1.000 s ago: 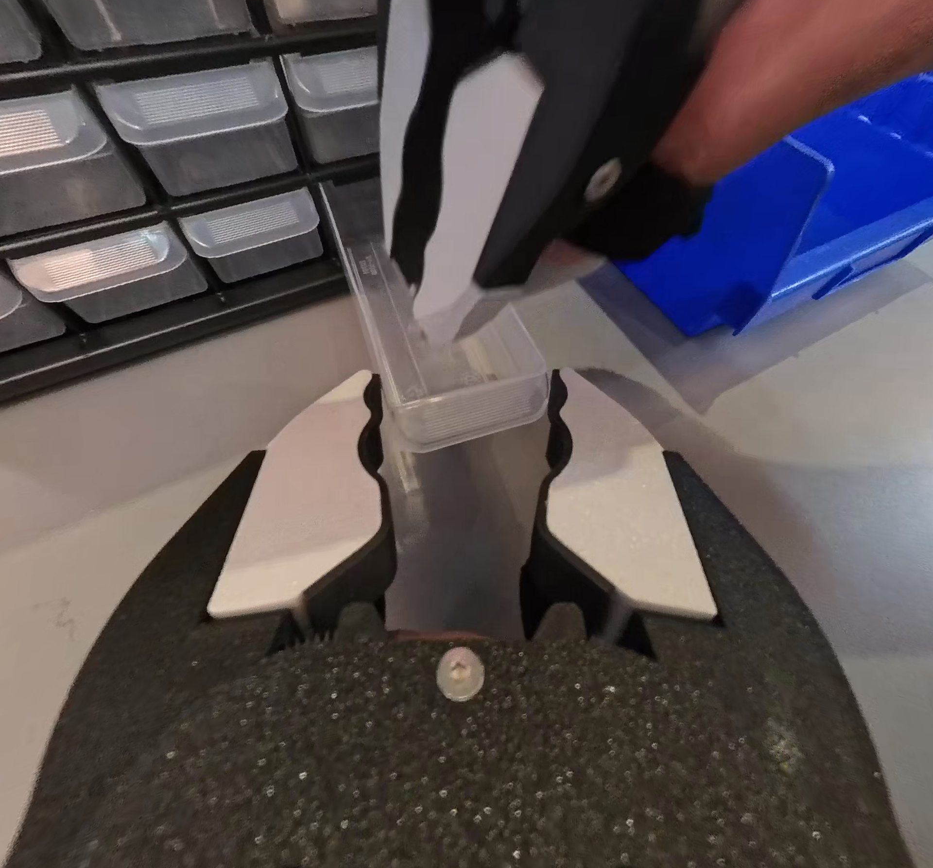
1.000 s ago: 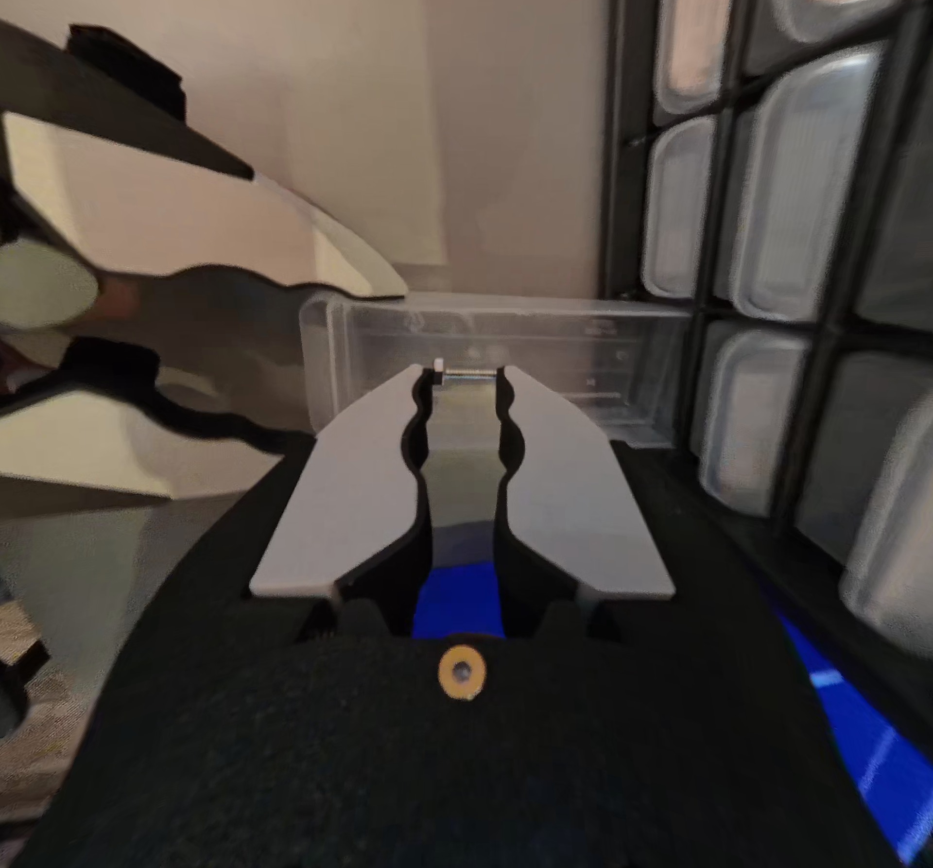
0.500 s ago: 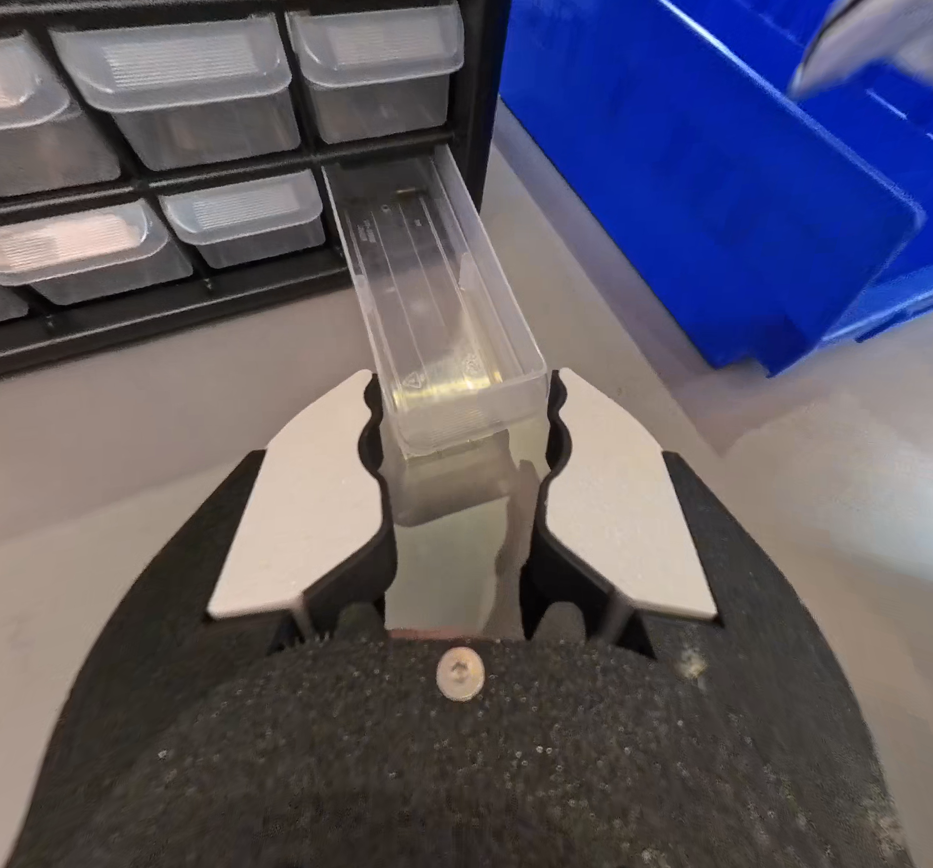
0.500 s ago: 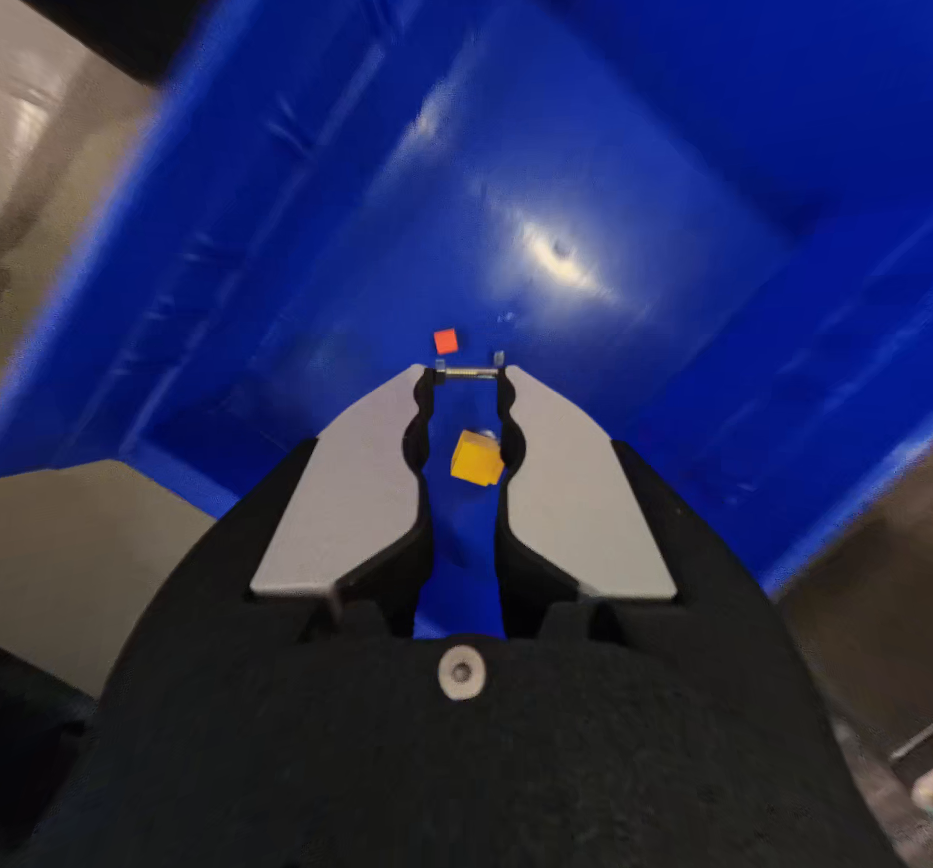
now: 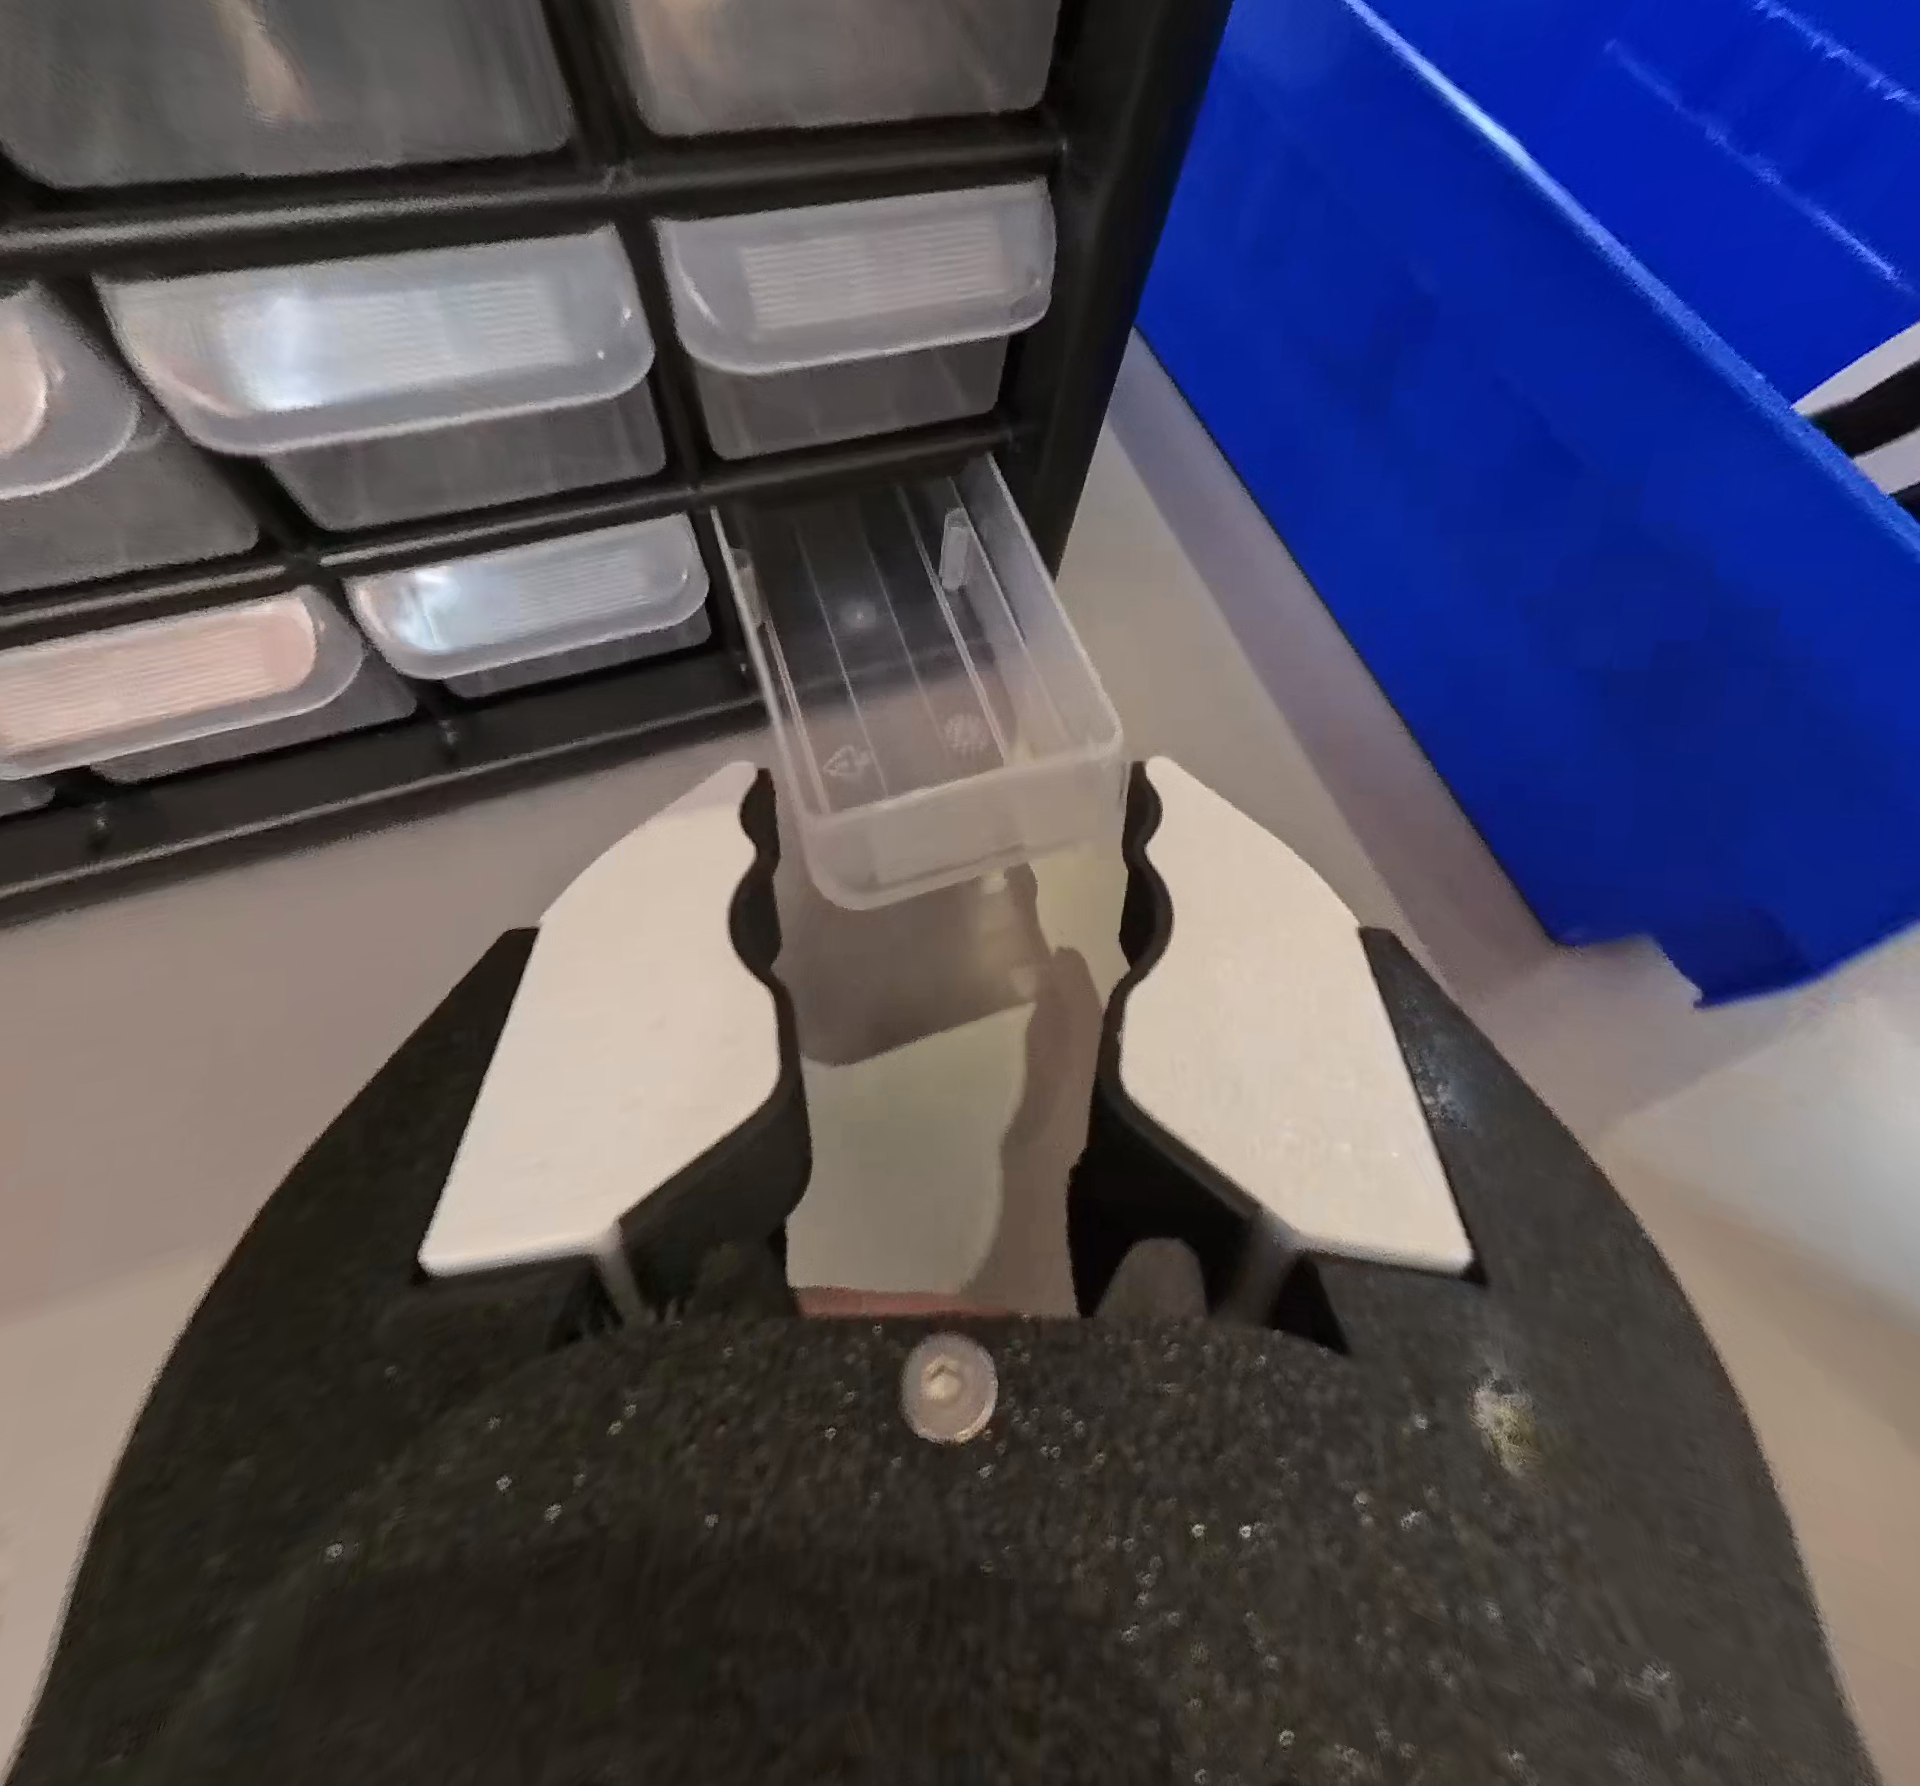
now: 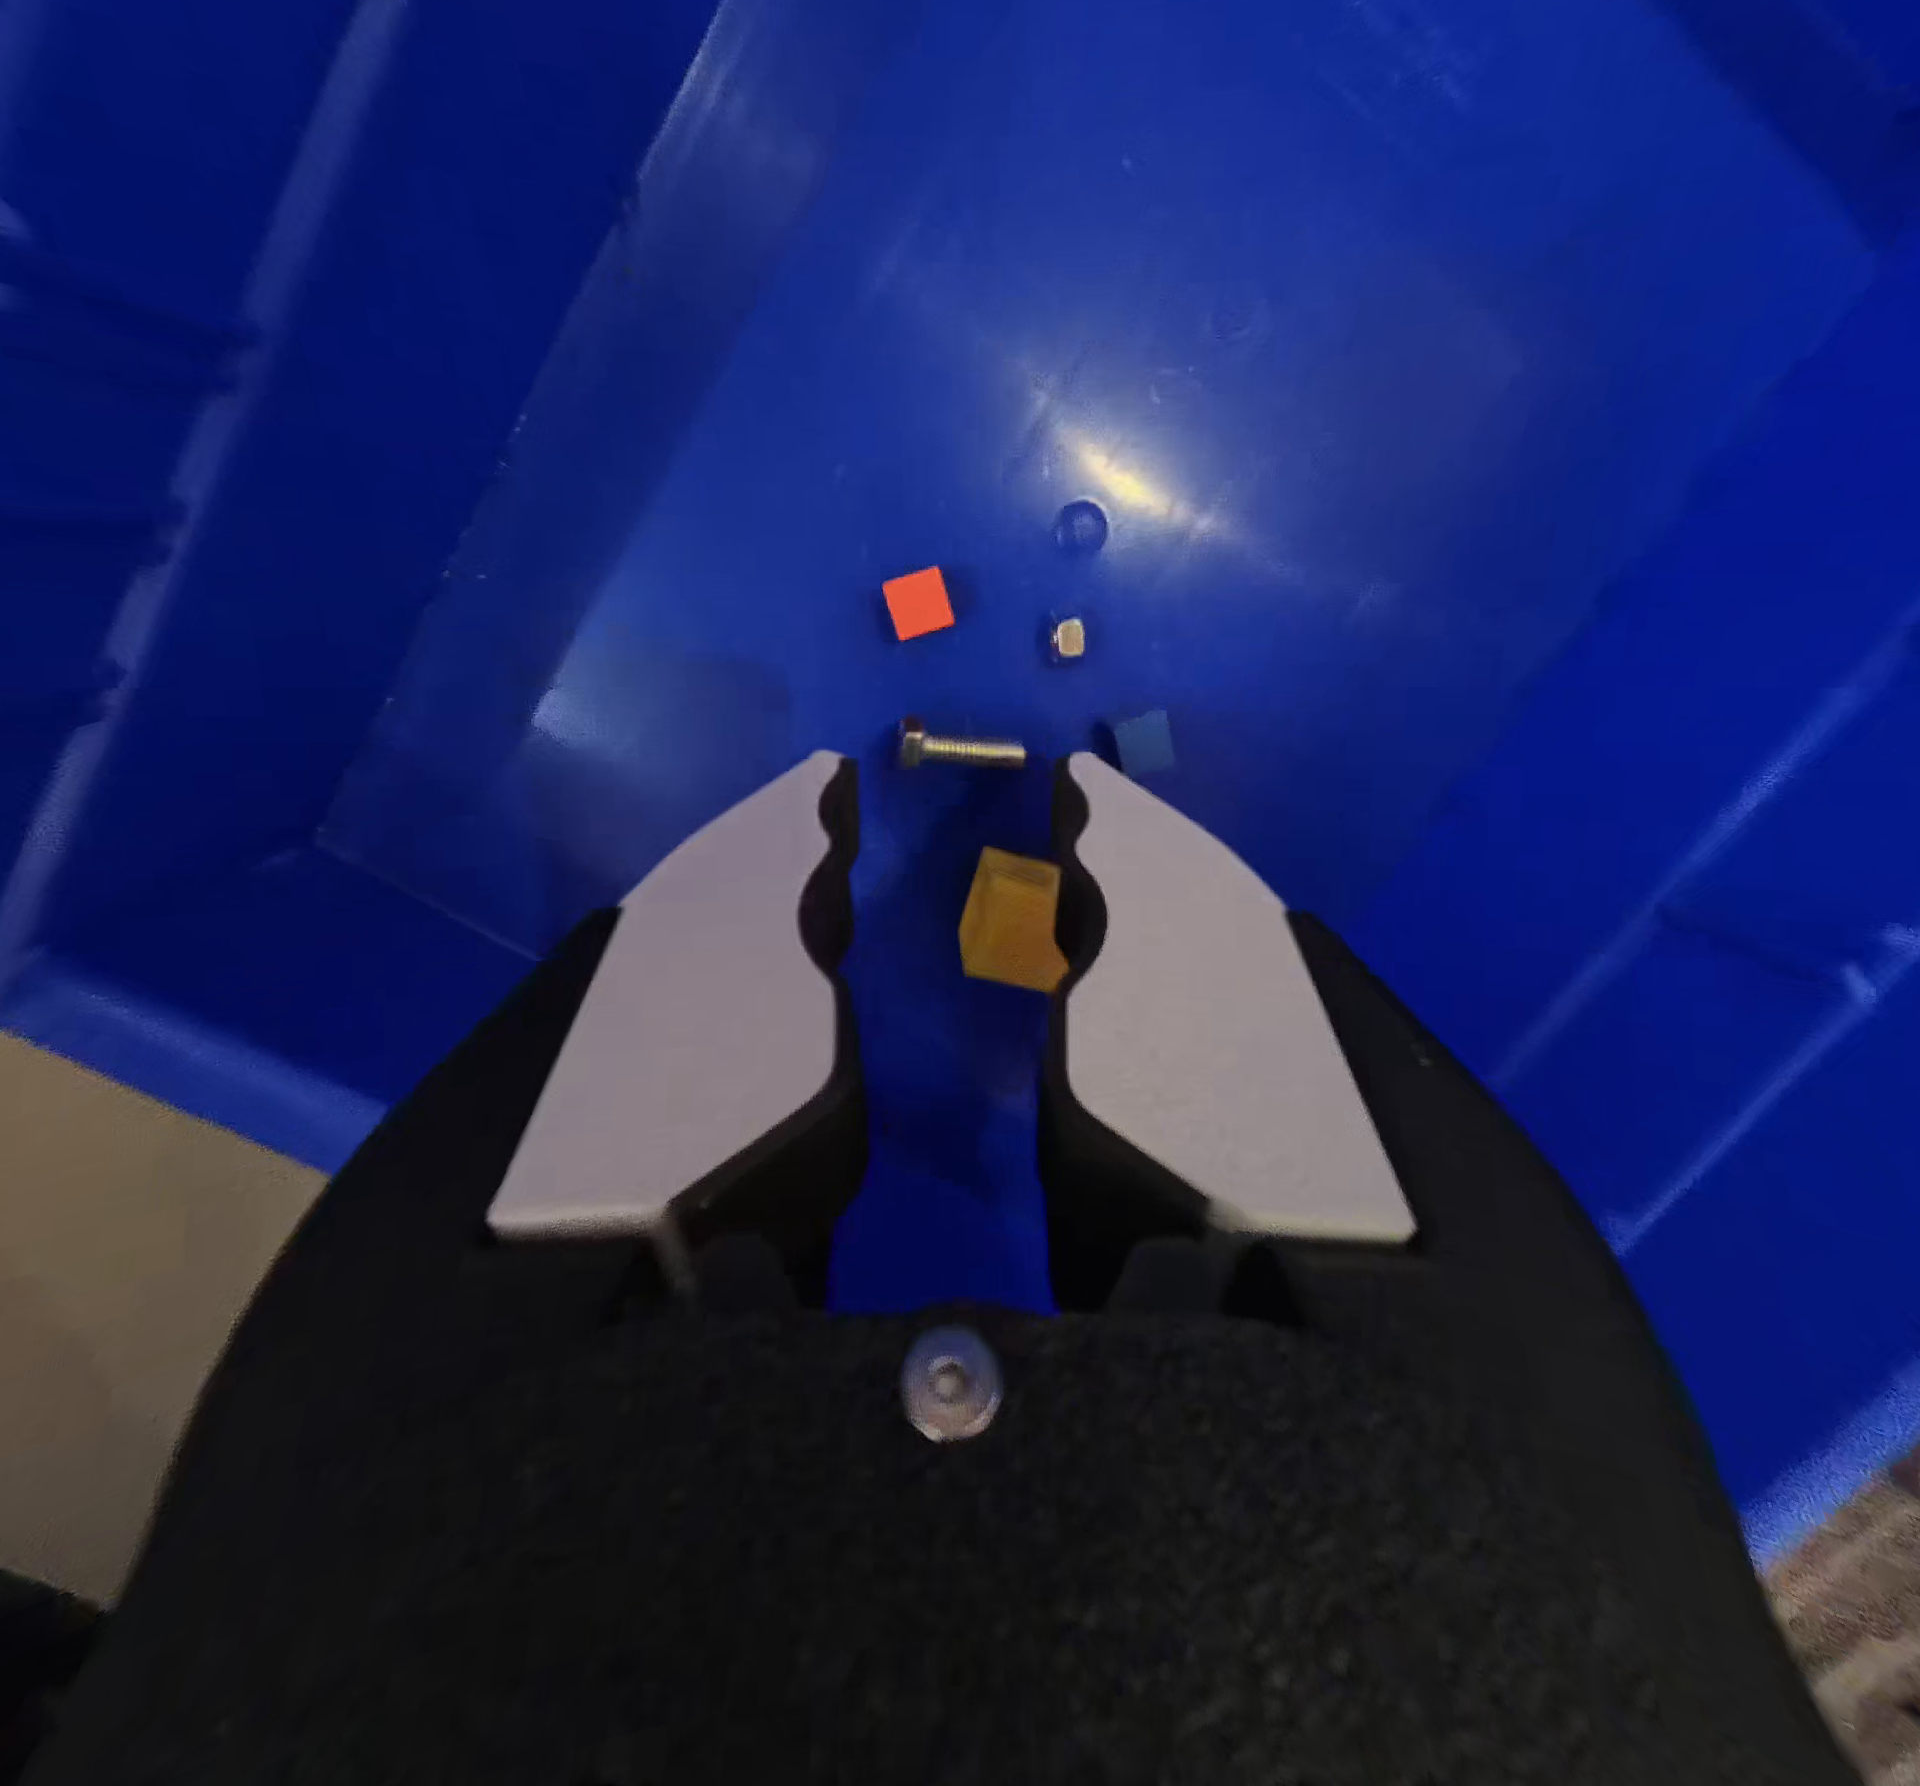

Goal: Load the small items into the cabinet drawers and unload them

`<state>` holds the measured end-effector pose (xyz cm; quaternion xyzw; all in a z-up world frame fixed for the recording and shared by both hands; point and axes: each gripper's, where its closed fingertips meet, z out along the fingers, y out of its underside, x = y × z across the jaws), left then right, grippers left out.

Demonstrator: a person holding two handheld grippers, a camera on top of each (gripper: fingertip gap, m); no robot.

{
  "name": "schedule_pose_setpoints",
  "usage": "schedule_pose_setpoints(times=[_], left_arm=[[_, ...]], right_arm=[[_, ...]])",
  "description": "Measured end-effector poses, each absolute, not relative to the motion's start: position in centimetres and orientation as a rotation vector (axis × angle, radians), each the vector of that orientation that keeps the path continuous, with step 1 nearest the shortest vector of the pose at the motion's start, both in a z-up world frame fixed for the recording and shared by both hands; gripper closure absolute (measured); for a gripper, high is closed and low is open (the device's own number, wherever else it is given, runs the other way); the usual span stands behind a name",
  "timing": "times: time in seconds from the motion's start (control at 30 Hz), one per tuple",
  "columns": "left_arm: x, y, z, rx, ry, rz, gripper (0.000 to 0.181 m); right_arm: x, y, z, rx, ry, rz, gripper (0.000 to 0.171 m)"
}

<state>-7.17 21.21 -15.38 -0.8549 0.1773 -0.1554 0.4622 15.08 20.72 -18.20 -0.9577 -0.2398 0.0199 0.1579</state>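
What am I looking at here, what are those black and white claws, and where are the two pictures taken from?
Each claw is a hand-held tool with two fingers, carried by a person, with a camera looking forward along it. The left tool faces a black cabinet of clear drawers on a pale table. One clear drawer is pulled out between its open fingers and looks empty. The right tool hangs over a blue bin, open and holding nothing. Inside lie a bolt, a red square, a yellow block, a blue block and a small metal nut.
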Motion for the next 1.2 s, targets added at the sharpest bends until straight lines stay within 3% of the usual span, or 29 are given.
schedule_pose_setpoints(times=[0.13,0.3,0.43,0.67,1.0,1.2], left_arm=[[-8.8,19.4,-15.1,-2.06,0.451,-0.431,0.118],[-11.9,17.8,-14.5,-2.08,0.531,-0.429,0.122],[-16.5,15.7,-12.8,-2.107,0.535,-0.488,0.127],[-24.9,11.3,-12.6,-1.979,0.524,-0.359,0.131],[-30.2,10.4,-12.5,-1.923,0.462,-0.305,0.134],[-32.0,11.4,-11.4,-1.845,0.46,-0.234,0.13]], right_arm=[[12.9,19.7,-12.7,-2.525,-0.551,0.12,0.143],[-1.0,15.1,-6.2,-2.025,-0.598,0.48,0.149],[-7.5,15.3,-11.1,-2.023,-0.458,0.46,0.154],[-8.1,20.5,-15.5,-2.162,-0.192,0.32,0.159],[-7.8,25.3,-15.4,-2.168,-0.118,0.192,0.159],[-7.8,20.0,-12.7,-2.035,-0.255,0.218,0.154]])
